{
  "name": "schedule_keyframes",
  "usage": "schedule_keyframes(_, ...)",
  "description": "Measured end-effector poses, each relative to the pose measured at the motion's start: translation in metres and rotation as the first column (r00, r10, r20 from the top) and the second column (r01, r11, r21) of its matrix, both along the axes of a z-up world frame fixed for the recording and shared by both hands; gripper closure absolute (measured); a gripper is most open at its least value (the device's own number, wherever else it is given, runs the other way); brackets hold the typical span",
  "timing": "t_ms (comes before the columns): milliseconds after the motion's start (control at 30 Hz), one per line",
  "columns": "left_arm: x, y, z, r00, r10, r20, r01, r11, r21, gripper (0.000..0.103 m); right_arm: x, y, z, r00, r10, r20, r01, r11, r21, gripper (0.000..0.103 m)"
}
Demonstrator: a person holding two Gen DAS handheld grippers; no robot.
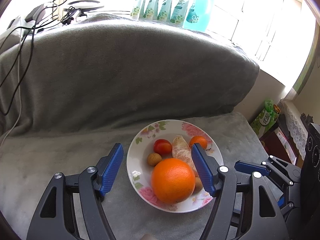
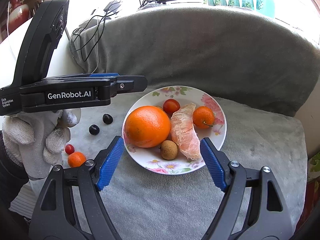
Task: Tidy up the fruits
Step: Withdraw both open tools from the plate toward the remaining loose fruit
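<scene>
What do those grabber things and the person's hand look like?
Each tool, left tool and right tool, has black plastic arms with silver bolts and two ribbed blue fingers. The left one's side says "GenRobot.AI" in white letters. The hand holding it wears a white knitted glove.

In the left wrist view, the big round orange covers most of a small tan longan, and a blue pad of the left hand-held gripper hides the lower end of the peeled pale pomelo segment. In the right wrist view, a second brown fruit barely peeks out behind the orange. The row of green-and-white pouches on the sill is washed out by glare, its print unreadable.
</scene>
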State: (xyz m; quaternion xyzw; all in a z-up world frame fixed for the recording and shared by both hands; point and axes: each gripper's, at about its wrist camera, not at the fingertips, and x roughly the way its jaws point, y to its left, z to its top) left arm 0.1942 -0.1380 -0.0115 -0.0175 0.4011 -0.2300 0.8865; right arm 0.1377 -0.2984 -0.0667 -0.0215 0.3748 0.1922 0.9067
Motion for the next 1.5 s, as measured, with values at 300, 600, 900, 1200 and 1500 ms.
schedule_keyframes(300, -0.016, 0.031, 0.011, 0.999, 0.041, 0.024, -0.042, 0.999, 0.008, 0.033, -0.014, 0.012, 0.013, 1.0, 0.012, 0.017, -0.012, 1.0, 0.008, 0.022)
schedule_keyframes(600, -0.039, 0.087, 0.019, 0.99, 0.126, 0.057, -0.126, 0.992, 0.004, 0.033, -0.018, 0.037, 0.018, 0.998, 0.065, 0.016, -0.065, 0.998, 0.021, 0.022)
schedule_keyframes(900, -0.075, 0.147, 0.007, 0.969, 0.238, 0.06, -0.24, 0.971, 0.023, 0.033, -0.013, 0.069, 0.017, 0.989, 0.146, -0.004, -0.145, 0.988, 0.045, 0.022)
schedule_keyframes(1200, -0.112, 0.178, -0.028, 0.959, 0.284, 0.003, -0.284, 0.958, 0.039, 0.033, -0.003, 0.097, 0.004, 0.979, 0.195, -0.059, -0.191, 0.979, 0.072, 0.022)
schedule_keyframes(1500, -0.131, 0.181, -0.044, 0.963, 0.268, -0.032, -0.267, 0.963, 0.037, 0.033, 0.002, 0.113, -0.002, 0.972, 0.221, -0.085, -0.213, 0.973, 0.092, 0.022)
